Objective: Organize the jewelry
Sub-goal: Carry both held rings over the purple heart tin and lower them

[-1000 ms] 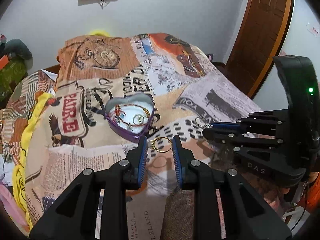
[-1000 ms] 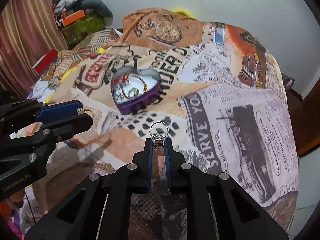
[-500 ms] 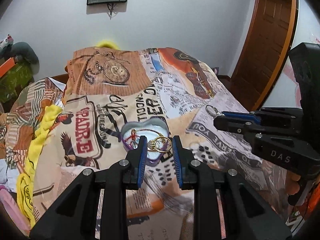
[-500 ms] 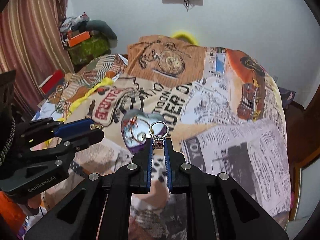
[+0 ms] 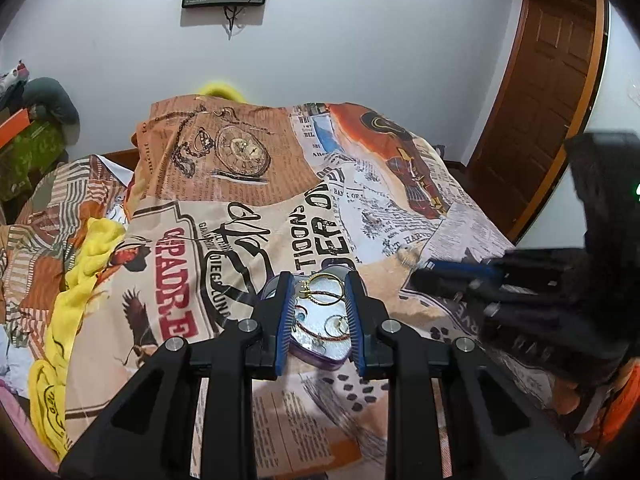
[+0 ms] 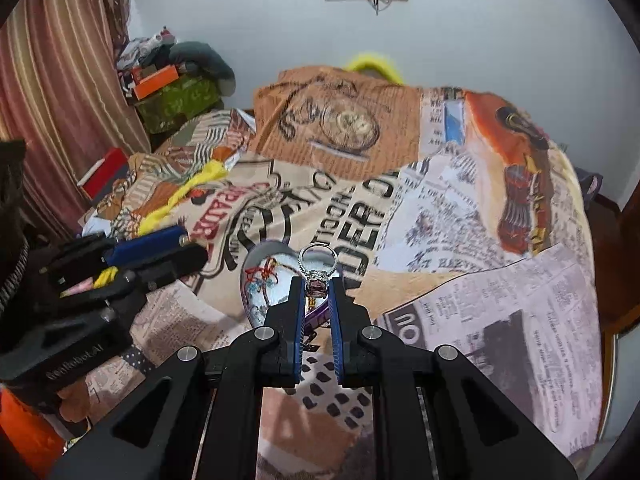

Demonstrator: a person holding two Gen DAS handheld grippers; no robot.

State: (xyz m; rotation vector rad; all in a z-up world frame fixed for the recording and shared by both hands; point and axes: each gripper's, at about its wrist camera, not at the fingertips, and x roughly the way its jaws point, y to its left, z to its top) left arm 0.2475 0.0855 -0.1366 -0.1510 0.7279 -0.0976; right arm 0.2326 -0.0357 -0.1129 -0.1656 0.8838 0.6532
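Grippers had both swung from the printed bedspread (image 5: 248, 208) to above the purple heart-shaped tin (image 5: 316, 354) mid-bed: left gripper (image 5: 320, 292) pinching a gold ring (image 5: 324, 289), right gripper (image 6: 317, 286) pinching a silver stone ring (image 6: 318, 268). Drop-off looked imminent.

Gold ring (image 5: 325, 289) between blue pads (image 5: 286, 316); silver ring (image 6: 318, 266), purplish stone, between blue pads (image 6: 297, 330); purple heart tin (image 5: 320, 356), silvery inside, beyond; newsprint-patterned tan bedspread (image 5: 240, 200).
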